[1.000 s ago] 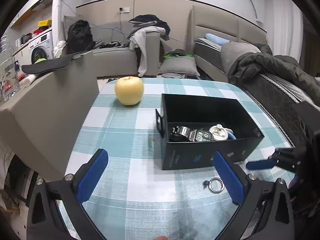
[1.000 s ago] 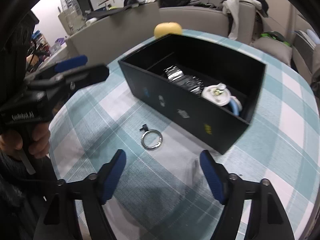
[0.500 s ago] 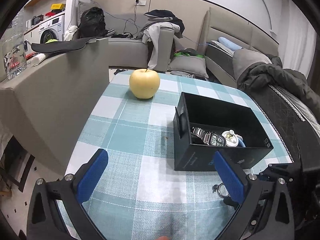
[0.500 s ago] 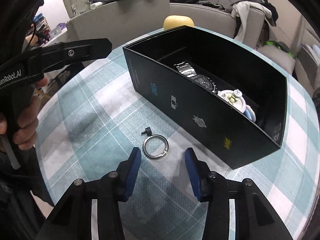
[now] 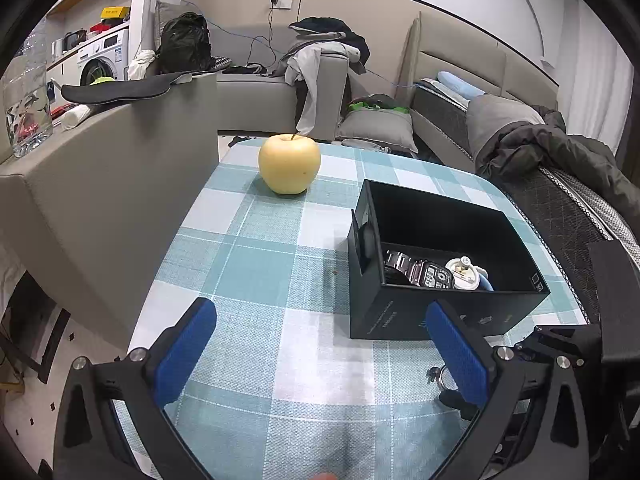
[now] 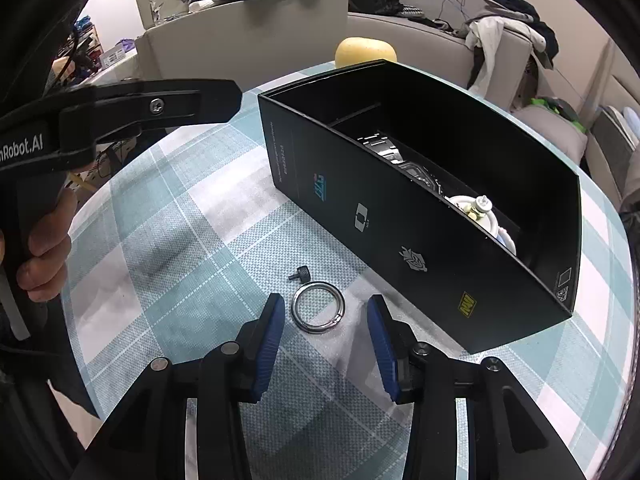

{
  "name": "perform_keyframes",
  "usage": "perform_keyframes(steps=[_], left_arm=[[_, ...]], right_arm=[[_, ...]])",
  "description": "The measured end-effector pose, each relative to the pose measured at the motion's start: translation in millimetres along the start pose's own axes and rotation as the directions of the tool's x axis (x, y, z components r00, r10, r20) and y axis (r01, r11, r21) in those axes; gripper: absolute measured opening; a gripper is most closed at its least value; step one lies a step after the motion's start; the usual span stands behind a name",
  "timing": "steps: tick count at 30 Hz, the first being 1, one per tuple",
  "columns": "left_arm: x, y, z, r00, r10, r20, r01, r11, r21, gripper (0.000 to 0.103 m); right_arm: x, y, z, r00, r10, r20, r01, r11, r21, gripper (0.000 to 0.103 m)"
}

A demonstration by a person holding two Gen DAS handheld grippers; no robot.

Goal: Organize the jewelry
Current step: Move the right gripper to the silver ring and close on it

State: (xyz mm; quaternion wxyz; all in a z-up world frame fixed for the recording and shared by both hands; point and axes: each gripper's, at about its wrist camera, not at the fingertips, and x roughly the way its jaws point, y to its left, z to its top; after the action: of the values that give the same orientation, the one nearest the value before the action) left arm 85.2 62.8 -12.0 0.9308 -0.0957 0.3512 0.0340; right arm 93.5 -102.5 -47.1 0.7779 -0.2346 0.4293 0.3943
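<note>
A silver ring (image 6: pixel 318 307) with a small black knob lies on the checked tablecloth in front of a black box (image 6: pixel 384 216). My right gripper (image 6: pixel 326 316) is partly open, its blue pads on either side of the ring, not touching it. The box (image 5: pixel 404 320) holds a metal watch (image 5: pixel 424 272) and a white round item (image 5: pixel 466 274). My left gripper (image 5: pixel 320 344) is wide open and empty, left of the box. The ring (image 5: pixel 442 374) peeks out beside its right finger.
A yellow apple (image 5: pixel 289 163) sits at the table's far side. A grey sofa back (image 5: pixel 100 176) runs along the table's left edge. The other hand and left gripper (image 6: pixel 120 116) hover at the left in the right wrist view.
My right gripper has narrowed and moved forward until its pads flank the ring. My left gripper has pulled back and to the left, away from the box.
</note>
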Motion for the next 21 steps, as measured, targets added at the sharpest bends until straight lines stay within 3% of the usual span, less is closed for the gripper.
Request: perform_keyframes(steps=[2,3,21], left_arm=[[0.1,-0.9,0.2,1.0,-0.002,0.002,0.002,1.0,0.004,0.102],[0.4,-1.4,0.3,1.0,-0.002,0.002,0.002,1.0,0.007,0.102],[3.8,-2.8,-1.5,1.0,0.001,-0.016,0.0,1.0,0.018,0.102]], right_arm=[[-1.1,2.8,0.3,1.0,-0.003,0.006,0.003,1.0,-0.004,0.027],[-2.4,4.9,0.2,1.0,0.001,0.006,-0.001,1.0,-0.008,0.026],[-20.3,0.6,-0.2,0.998,0.047,0.035,-0.048,0.999,0.021,0.026]])
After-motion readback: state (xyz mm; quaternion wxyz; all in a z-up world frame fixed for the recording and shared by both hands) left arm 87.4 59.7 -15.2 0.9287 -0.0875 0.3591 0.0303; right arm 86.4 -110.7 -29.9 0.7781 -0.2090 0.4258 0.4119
